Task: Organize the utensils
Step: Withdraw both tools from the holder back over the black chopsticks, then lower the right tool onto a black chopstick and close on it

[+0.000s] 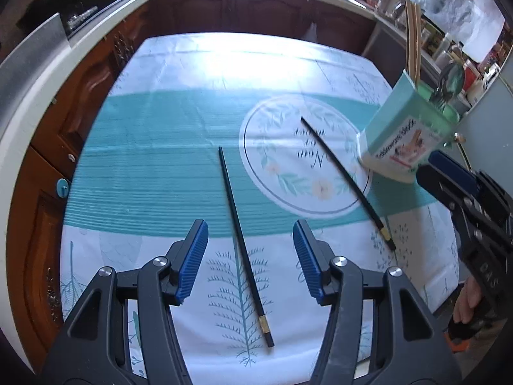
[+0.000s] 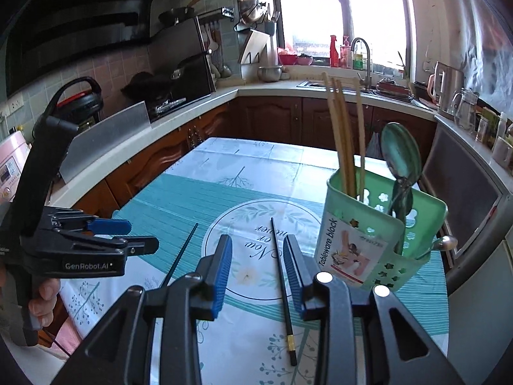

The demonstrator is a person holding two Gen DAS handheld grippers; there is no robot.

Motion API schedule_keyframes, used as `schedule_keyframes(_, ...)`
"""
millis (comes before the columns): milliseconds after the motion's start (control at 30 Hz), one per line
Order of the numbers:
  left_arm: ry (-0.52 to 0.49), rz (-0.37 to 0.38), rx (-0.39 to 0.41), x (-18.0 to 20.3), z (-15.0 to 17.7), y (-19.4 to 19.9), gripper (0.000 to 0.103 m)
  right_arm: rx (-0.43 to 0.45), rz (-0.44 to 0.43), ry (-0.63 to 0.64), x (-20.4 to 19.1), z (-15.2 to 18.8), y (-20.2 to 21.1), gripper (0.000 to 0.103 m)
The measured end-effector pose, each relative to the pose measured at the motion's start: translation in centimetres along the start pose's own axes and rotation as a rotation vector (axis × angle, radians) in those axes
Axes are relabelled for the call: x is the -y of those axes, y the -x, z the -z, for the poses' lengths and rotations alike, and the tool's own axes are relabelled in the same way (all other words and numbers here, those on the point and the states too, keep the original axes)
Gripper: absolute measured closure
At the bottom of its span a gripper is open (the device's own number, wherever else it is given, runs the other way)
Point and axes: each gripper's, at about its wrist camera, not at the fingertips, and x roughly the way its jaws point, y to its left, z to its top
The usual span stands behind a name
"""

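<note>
Your left gripper (image 1: 250,260) hangs over the tablecloth (image 1: 160,166) with its blue pads spread and nothing pinched; 1 black chopstick (image 1: 243,243) lies flat on the cloth in the gap between them, its thin tip toward 12 o'clock and its gold-banded end toward 6 o'clock, and neither pad touches it. Your right gripper (image 2: 256,272) is likewise released, jaws apart; the 2nd black chopstick (image 2: 282,285) lies on the cloth between its pads, close to the right-hand pad, though you cannot tell from this view whether it touches. In the right wrist view the 1st chopstick shows at 9 o'clock of the 2nd, well apart, both tips reaching the round printed emblem (image 2: 256,247). The green utensil holder (image 2: 378,240) stands on the cloth at 2 o'clock from your right gripper; it holds 4 pale wooden chopsticks (image 2: 343,141) upright in 1 compartment and metal spoons (image 2: 400,166) in the other.
</note>
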Motion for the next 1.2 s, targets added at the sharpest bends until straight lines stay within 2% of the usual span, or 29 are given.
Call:
schedule_keyframes(167, 0.0, -0.006, -0.025, -0.2, 0.2, -1.2, 0.046, -0.072, 0.016, 0.001, -0.2, -0.1, -1.5, 0.07)
schedule_keyframes(267, 0.043, -0.022, -0.056, -1.3, 0.2, -2.3, 0.046, -0.118, 0.023, -0.011, 0.2, 0.1, -2.5, 0.07)
schedule_keyframes(333, 0.095, -0.03, -0.104, -2.4, 0.2, -3.5, 0.046, -0.162, 0.025, -0.019, 0.5, 0.3, -3.3, 0.07)
schedule_keyframes(500, 0.139, -0.068, -0.199, -3.6, -0.2, -5.8, 0.046, -0.296, 0.005, -0.025, 1.3, 0.4, -6.3, 0.07)
schedule_keyframes(800, 0.109, -0.069, -0.33, -2.7, -2.1, -8.8, 0.047, -0.579, -0.012, -0.063, 3.4, -0.4, -13.4, 0.07)
schedule_keyframes(933, 0.119, -0.062, -0.404, -2.6, -2.9, -10.2, 0.055, -0.645, -0.004, -0.053, 3.4, -0.5, -15.0, 0.07)
schedule_keyframes(1100, 0.096, -0.088, -0.445, -1.7, -3.5, -11.1, 0.056, -0.69, 0.022, -0.013, 2.8, -0.9, -16.5, 0.071)
schedule_keyframes(1200, 0.082, -0.11, -0.46, -1.4, -3.6, -11.3, 0.056, -0.722, 0.034, 0.028, 2.2, -0.9, -17.2, 0.074)
